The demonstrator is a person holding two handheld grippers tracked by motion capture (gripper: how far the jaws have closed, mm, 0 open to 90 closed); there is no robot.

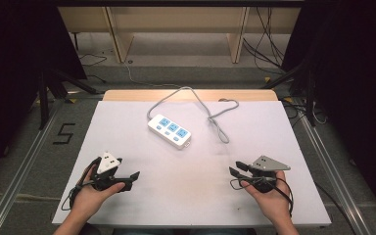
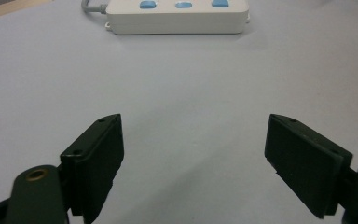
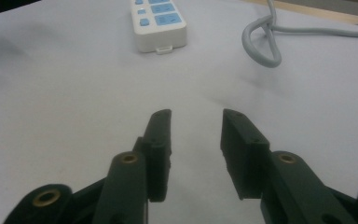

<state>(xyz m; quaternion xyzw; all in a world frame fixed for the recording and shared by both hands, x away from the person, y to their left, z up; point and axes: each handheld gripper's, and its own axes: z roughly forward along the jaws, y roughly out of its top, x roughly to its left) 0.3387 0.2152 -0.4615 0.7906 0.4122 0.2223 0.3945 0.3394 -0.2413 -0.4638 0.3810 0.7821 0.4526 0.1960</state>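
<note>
A white power strip (image 1: 169, 130) with three blue sockets lies on the white table sheet (image 1: 196, 166), beyond the middle. Its grey cable (image 1: 214, 116) loops off to the far edge. My left gripper (image 1: 131, 180) is held low over the near left of the sheet, jaws wide open and empty. From the left gripper view, the gripper (image 2: 196, 120) faces the long side of the strip (image 2: 177, 14). My right gripper (image 1: 236, 168) hovers at the near right, open with a narrower gap and nothing in it. In the right gripper view, the gripper (image 3: 196, 114) faces the strip's end (image 3: 158, 23) and the cable loop (image 3: 265, 44).
The sheet covers a wooden table whose far edge (image 1: 191, 94) shows. A black "5" (image 1: 64, 133) is marked on the grey floor at the left. Metal rails (image 1: 27, 161) run along both sides. Cables (image 1: 264, 39) trail beneath a wooden bench behind.
</note>
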